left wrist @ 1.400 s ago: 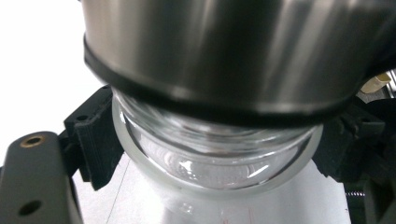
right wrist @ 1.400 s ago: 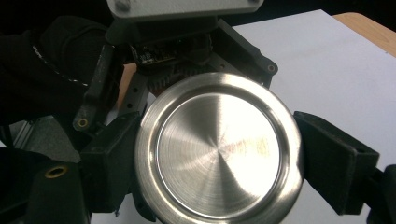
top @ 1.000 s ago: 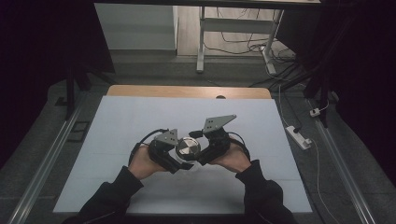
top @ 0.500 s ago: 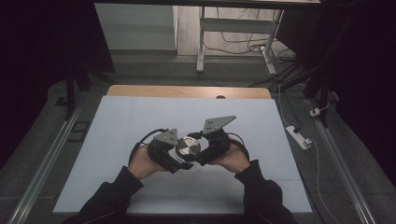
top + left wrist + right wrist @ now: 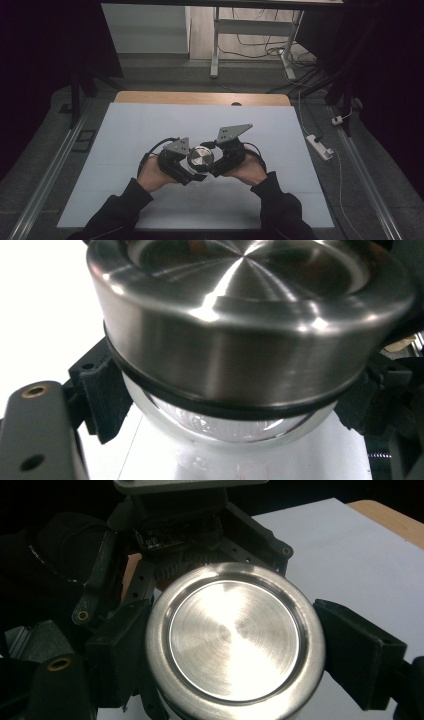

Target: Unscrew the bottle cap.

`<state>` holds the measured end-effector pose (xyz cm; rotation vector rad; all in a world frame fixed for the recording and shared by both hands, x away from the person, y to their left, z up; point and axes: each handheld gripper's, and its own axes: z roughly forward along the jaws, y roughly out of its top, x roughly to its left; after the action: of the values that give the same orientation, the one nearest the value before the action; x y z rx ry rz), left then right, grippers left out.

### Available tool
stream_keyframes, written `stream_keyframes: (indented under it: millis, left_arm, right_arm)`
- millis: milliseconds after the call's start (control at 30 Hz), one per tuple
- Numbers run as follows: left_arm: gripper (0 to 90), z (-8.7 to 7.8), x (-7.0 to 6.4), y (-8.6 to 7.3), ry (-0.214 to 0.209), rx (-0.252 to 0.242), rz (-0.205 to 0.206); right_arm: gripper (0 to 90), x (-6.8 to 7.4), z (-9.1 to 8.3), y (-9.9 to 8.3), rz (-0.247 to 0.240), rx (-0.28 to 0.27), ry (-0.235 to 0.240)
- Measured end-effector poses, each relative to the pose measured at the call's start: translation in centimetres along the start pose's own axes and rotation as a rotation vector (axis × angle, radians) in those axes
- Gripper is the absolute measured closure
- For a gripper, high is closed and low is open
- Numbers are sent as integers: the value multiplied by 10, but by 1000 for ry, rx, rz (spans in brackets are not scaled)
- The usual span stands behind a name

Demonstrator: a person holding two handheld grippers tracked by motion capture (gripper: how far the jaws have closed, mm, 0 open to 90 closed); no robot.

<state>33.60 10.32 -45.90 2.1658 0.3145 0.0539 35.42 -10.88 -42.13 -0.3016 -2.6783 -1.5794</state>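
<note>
A: Jar (image 5: 200, 159) w/ steel lid (image 5: 234, 636), near-centre of the white tabletop (image 5: 125, 130), held between both tools. Which step, you reckon?

B: Lid-twisting, prob. unscrewing, tho I can't tell direction. Left hand-held gripper (image 5: 186, 170) has its jaws clamped on the clear glass body just under the black seal ring (image 5: 220, 407); left gripper view looks up at the lid from below. Right hand-held gripper (image 5: 216, 161) is closed on the lid rim itself, one black pad (image 5: 357, 652) each side.

A: Jar off the surface or resting?

B: Glass base seems to sit on or just above the tabletop; can't say for sure.

A: Lid seated?

B: Looks level & flush on the ring, no gap seen. So lid's not off yet.

A: Next move?

B: Judgement only: left holds the body steady, right turns the lid abt its axis, keeping it level. Smooth steel, so slip's the risk; needs firm squeeze, no tilting.
</note>
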Motion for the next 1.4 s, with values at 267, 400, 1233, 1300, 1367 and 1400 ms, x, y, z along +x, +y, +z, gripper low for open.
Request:
stream_keyframes:
  millis: [267,400,1233,1300,1367,1400]
  left_arm:
    - [157,-4,1,0,-4,-28,-11]
    - [157,-3,1,0,-4,-24,-10]
    - [157,-5,11,-7,59,1,-38]
    - [157,-6,13,-9,75,4,-43]
    - [157,-8,15,-10,85,7,-46]
    - [157,-9,16,-10,93,2,-53]
  right_arm:
    - [181,-2,-2,-1,14,-37,13]
    - [185,-1,-1,-1,13,-33,11]
    - [188,1,-19,7,18,-70,-67]
    - [188,1,-21,7,20,-69,-74]
    - [188,2,-23,7,19,-66,-81]
    - [188,2,-23,7,21,-65,-82]
